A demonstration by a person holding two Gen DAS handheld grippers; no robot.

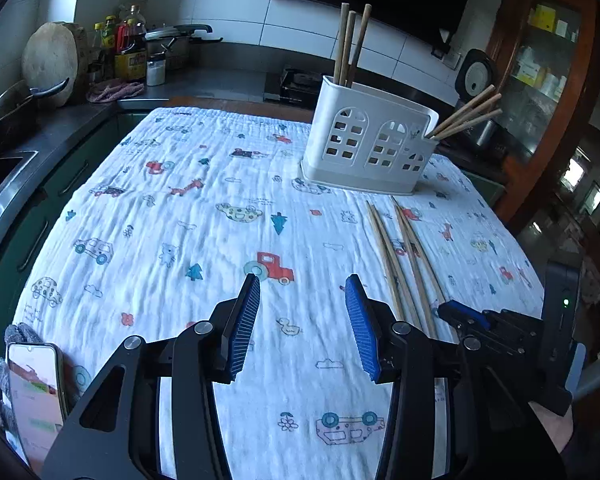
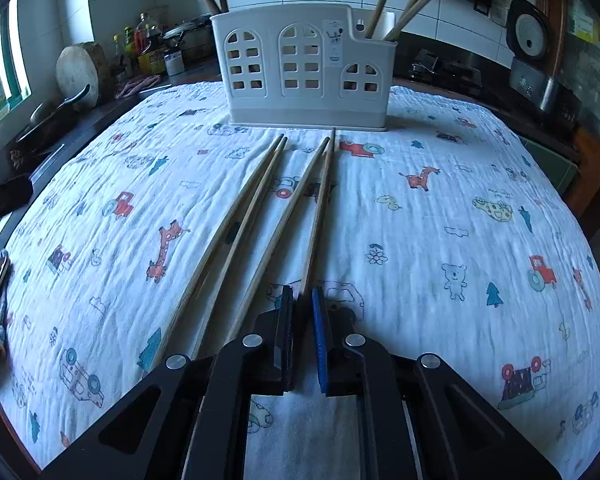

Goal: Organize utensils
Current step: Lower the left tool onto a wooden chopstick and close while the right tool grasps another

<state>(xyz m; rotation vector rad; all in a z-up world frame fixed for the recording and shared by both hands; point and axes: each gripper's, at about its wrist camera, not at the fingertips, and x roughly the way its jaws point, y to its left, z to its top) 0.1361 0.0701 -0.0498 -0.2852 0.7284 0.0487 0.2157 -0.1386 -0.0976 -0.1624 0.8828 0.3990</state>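
Several wooden chopsticks [image 2: 244, 216] lie side by side on the cartoon-print cloth [image 2: 440, 208], pointing toward a white utensil holder [image 2: 304, 68]. My right gripper [image 2: 302, 292] is shut on the near end of the rightmost chopstick [image 2: 319, 208], which still rests on the cloth. In the left wrist view the holder [image 1: 368, 140] stands at the far right with chopsticks [image 1: 350, 40] upright in its left end and more leaning out of its right end. My left gripper [image 1: 304, 278] hovers open over bare cloth, left of the lying chopsticks [image 1: 404, 252] and of the right gripper [image 1: 454, 310].
A phone [image 1: 36, 392] lies on a grey glove at the cloth's near left corner. Bottles [image 1: 130, 48], a pot and a wok crowd the dark counter at the left. A rice cooker [image 2: 530, 40] stands behind the table at the right.
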